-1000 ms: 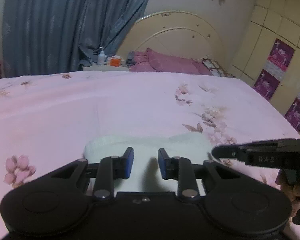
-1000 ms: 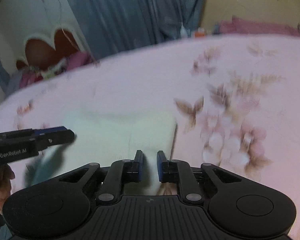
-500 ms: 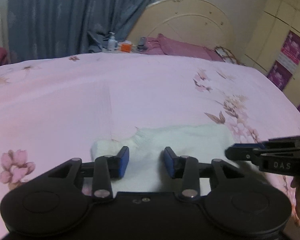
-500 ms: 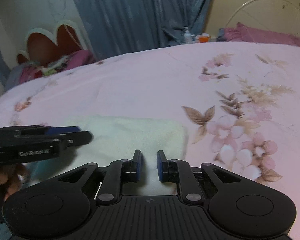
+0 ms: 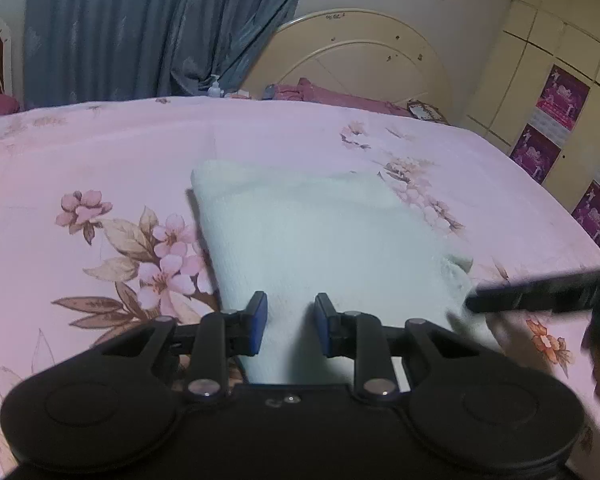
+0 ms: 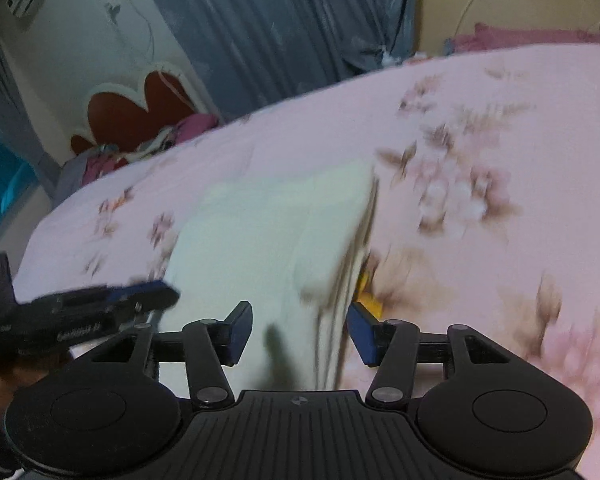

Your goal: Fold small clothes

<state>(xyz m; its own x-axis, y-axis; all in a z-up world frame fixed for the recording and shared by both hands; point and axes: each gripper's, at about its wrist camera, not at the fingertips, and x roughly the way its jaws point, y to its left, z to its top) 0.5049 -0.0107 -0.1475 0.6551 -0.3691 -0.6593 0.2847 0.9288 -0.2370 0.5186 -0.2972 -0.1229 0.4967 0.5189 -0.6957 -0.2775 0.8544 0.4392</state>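
A white folded garment point(image 5: 324, 236) lies on the pink floral bedspread point(image 5: 100, 152). My left gripper point(image 5: 290, 322) is open, its blue pads spread over the garment's near edge. In the right wrist view the garment point(image 6: 268, 248) shows stacked layers along its right side. My right gripper point(image 6: 300, 330) is open wide, its jaws either side of that near right edge, holding nothing. The right gripper also shows in the left wrist view point(image 5: 540, 294) at the garment's right corner. The left gripper shows in the right wrist view point(image 6: 112, 300) at the garment's left edge.
The bed's cream headboard point(image 5: 352, 60) and dark pink pillows point(image 5: 340, 98) are at the far end. Blue curtains point(image 5: 140, 28) hang behind. Cream wardrobe doors with purple posters point(image 5: 556, 112) stand to the right. A red heart-shaped chair point(image 6: 140, 112) stands beyond the bed's left side.
My right gripper has opened from nearly shut to wide. Both grippers have moved, so more of the garment shows ahead of them. The right view is blurred with motion.
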